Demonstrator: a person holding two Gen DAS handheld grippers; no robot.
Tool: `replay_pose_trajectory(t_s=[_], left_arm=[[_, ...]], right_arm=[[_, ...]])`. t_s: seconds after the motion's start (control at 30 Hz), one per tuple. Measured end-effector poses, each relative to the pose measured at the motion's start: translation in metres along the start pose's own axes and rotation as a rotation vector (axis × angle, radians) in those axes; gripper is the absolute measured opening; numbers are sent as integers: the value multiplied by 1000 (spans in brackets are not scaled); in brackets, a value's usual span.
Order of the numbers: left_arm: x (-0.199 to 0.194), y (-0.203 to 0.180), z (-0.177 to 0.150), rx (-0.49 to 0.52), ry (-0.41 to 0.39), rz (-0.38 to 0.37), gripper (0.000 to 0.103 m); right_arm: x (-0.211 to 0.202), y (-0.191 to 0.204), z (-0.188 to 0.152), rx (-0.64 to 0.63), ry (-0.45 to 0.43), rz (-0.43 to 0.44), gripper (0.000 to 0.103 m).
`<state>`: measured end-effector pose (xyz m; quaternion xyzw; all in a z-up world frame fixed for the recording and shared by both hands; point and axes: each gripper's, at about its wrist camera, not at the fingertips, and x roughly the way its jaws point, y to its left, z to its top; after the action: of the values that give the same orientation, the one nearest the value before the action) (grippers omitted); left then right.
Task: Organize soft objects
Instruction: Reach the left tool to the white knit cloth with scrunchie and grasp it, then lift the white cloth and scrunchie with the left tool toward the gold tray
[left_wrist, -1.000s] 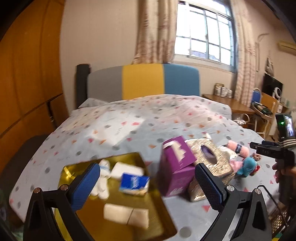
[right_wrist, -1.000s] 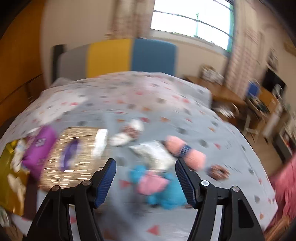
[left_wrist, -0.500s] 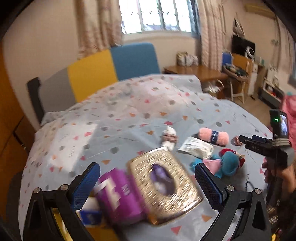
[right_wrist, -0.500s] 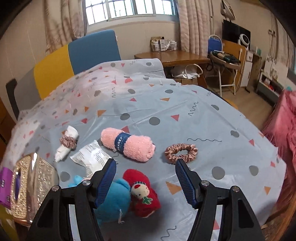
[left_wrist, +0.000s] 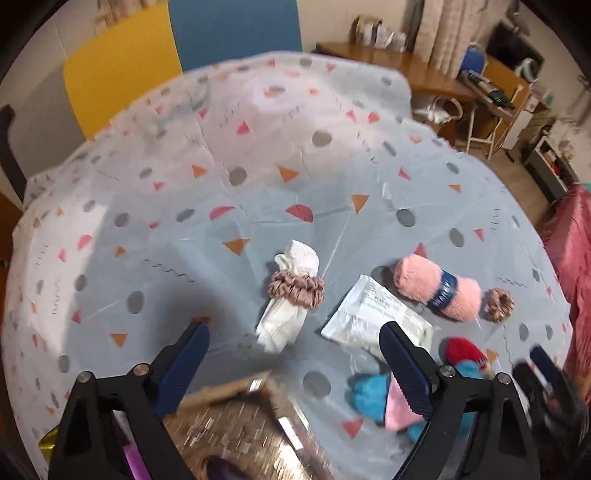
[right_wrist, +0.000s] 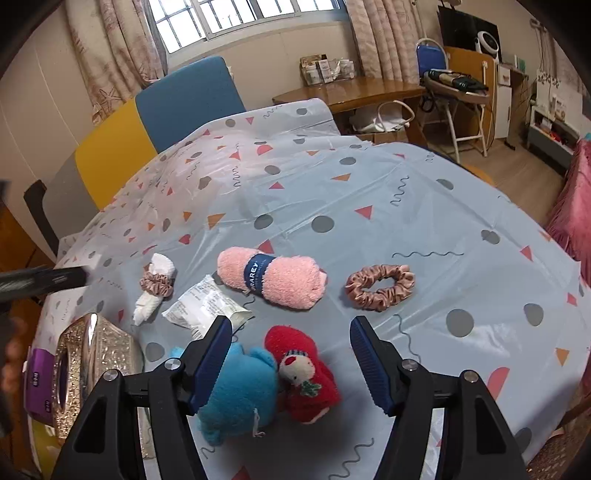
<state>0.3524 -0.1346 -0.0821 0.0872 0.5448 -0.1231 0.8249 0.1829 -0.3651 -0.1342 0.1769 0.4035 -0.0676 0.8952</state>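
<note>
Swinging right and dipping since half a second ago, my left gripper (left_wrist: 293, 352) now hangs over the rolled white cloth (left_wrist: 286, 310) banded with a scrunchie (left_wrist: 295, 290), jaws wide apart and holding nothing. Nearer me, my right gripper (right_wrist: 290, 341), equally spread and empty, hovers above the blue plush toy (right_wrist: 240, 391) and red plush toy (right_wrist: 306, 376), which touch each other. Beyond them lie the pink towel roll (right_wrist: 273, 275), a white packet (right_wrist: 207, 308) just beside it, and a loose scrunchie (right_wrist: 380, 286) set apart to the right. Bare patterned tablecloth (right_wrist: 424, 206) stretches beyond to the far edge; the gold tissue box (right_wrist: 92, 350) crowds the left side.
</note>
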Motion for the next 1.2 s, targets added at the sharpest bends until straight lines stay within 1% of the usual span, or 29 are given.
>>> replay_pose_trajectory(t_s=[0.13, 0.23, 0.3, 0.37, 0.47, 0.53, 0.6, 0.63, 0.7, 0.87, 1.1, 1.2], left_arm=[[33, -9, 20, 8, 59, 8, 91], [61, -13, 32, 3, 132, 2, 88], [76, -16, 35, 9, 175, -3, 85], [89, -17, 37, 10, 195, 16, 81], [106, -18, 37, 7, 234, 35, 80], [114, -18, 36, 11, 250, 49, 71], [120, -19, 33, 23, 259, 64, 45], [121, -19, 32, 26, 259, 56, 45], [118, -19, 29, 33, 237, 55, 41], [90, -9, 25, -28, 171, -8, 41], [34, 14, 28, -136, 81, -87, 41], [7, 25, 29, -172, 27, -91, 41]], right_arm=[[1, -4, 1, 24, 10, 35, 67], [0, -6, 1, 41, 13, 53, 67], [1, -7, 1, 51, 20, 64, 67], [2, -9, 1, 58, 25, 74, 67], [1, -10, 1, 68, 27, 86, 68], [1, -11, 2, 72, 28, 92, 68], [1, -11, 1, 75, 31, 97, 68], [2, -11, 1, 76, 31, 98, 68], [2, -11, 1, 75, 31, 94, 68], [4, -16, 1, 104, 43, 102, 68], [10, -23, -1, 140, 71, 88, 68], [11, -23, -2, 141, 78, 71, 68]])
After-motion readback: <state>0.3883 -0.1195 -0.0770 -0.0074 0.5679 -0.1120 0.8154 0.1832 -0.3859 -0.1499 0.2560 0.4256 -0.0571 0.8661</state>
